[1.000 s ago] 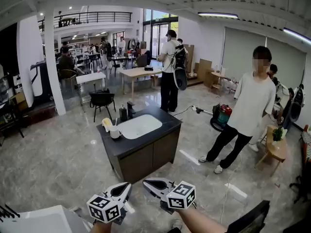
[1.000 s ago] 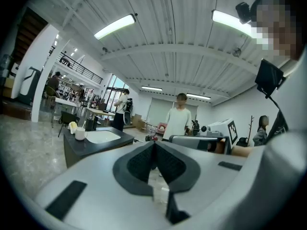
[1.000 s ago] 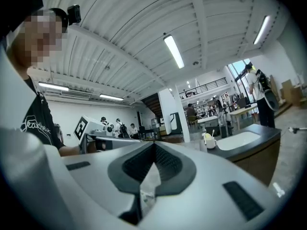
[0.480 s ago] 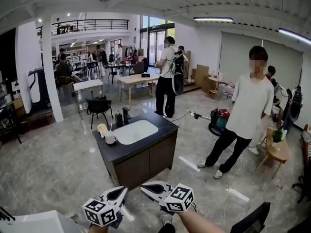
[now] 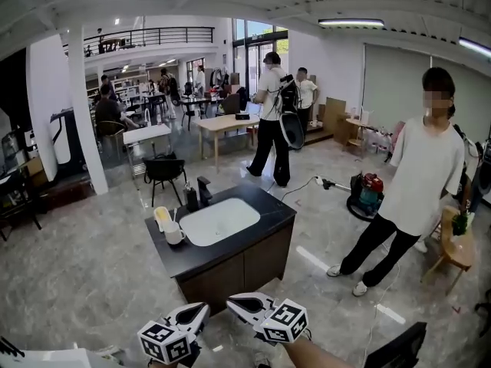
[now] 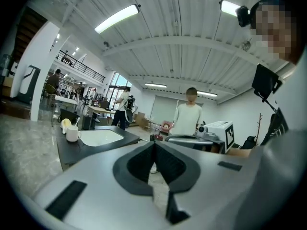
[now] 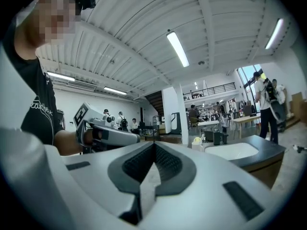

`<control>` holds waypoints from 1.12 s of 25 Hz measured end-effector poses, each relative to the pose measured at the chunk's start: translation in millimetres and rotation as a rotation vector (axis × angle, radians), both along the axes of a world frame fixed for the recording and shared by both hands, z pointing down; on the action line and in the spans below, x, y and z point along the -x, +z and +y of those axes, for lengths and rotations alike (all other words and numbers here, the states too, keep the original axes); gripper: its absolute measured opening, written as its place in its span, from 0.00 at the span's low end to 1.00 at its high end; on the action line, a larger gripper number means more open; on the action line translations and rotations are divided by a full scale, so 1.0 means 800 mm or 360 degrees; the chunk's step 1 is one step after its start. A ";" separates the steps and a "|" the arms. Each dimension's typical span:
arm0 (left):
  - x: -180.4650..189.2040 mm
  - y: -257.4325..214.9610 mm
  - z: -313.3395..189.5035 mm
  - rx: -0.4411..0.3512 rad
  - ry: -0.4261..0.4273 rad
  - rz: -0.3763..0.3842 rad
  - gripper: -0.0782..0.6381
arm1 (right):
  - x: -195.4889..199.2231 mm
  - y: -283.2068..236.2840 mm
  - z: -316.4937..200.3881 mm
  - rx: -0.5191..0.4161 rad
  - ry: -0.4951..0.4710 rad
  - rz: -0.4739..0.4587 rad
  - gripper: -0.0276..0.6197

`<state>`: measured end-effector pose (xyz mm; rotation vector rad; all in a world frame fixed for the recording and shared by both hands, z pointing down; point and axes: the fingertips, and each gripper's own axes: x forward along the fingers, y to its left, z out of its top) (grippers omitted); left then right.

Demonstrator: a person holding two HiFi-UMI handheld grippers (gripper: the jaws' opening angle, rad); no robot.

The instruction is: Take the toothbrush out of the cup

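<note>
Two claws | left claw (image 5: 202,308) closed, empty | right claw (image 5: 231,302) closed, empty | one cup (image 5: 174,234) | one sink (image 5: 222,219)

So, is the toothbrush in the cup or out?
In: the toothbrush stands up from the white cup beside the sink.

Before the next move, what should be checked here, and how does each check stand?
1. Cup in sight: ok. The white cup stands on the counter, left of the sink.
2. Toothbrush in the cup: ok. The toothbrush sticks up out of it.
3. Left gripper free: ok. Its jaws are shut with nothing between them.
4. Right gripper free: ok. It is shut and empty too.
5. Jaws ready to grab: not ok. Neither pair is open.
6. Cup within reach: not ok. Both grippers are well short of the counter.
</note>
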<state>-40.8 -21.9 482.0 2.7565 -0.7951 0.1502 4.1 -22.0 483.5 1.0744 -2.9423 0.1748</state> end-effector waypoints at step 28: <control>0.004 -0.006 -0.300 0.0165 -0.0536 0.0021 0.11 | -0.018 -0.010 -0.317 0.0246 -0.0493 -0.0108 0.05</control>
